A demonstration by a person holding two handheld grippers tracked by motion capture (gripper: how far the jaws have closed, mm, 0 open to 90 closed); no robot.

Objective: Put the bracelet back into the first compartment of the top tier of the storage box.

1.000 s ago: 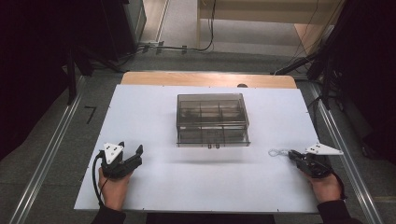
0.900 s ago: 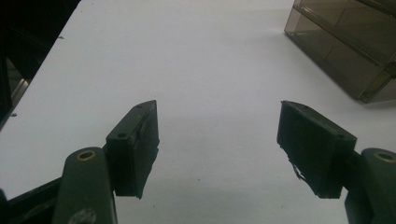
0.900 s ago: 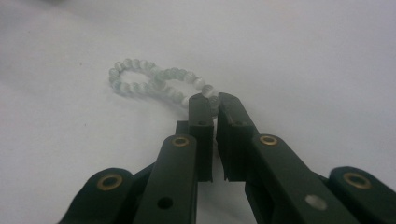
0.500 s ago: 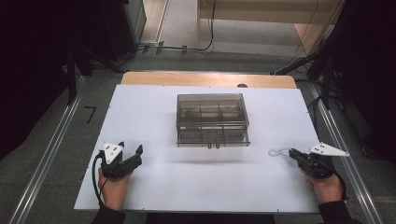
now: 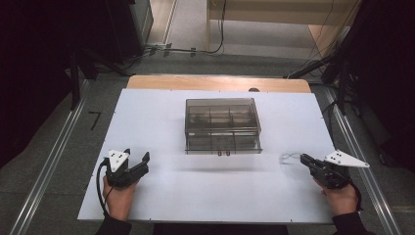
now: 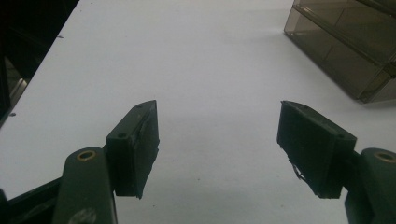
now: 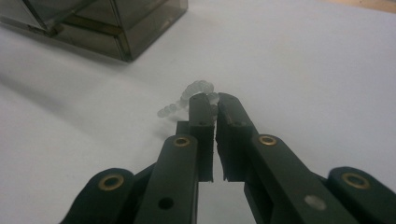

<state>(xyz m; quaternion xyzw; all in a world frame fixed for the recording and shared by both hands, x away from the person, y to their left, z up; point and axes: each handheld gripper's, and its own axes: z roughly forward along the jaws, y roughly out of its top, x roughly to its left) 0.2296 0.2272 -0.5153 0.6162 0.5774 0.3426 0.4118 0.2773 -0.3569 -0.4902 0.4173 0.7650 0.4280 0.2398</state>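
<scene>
Writing: none readable.
Surface: white surface (image 5: 161, 127) on a wooden top, dim room around.
Right claw (image 7: 211, 103): clamped on a clear bead string (image 7: 196, 88), right of the smoky compartment box (image 5: 221, 125).
Left claw (image 6: 217, 123): apart, empty.

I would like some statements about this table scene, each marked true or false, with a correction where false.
1. The right tongs are closed on a small string of clear beads. True.
2. The left tongs grip the smoky transparent plastic compartment box. False: they stand open with nothing between them, apart from the box.
3. The box sits near the middle of the white table top, between the two hands. True.
4. The bead string lies inside one of the box compartments. False: it is at the tips of the right tongs, outside the box.
5. The box lid stands wide open. False: in the high view it looks closed.
</scene>
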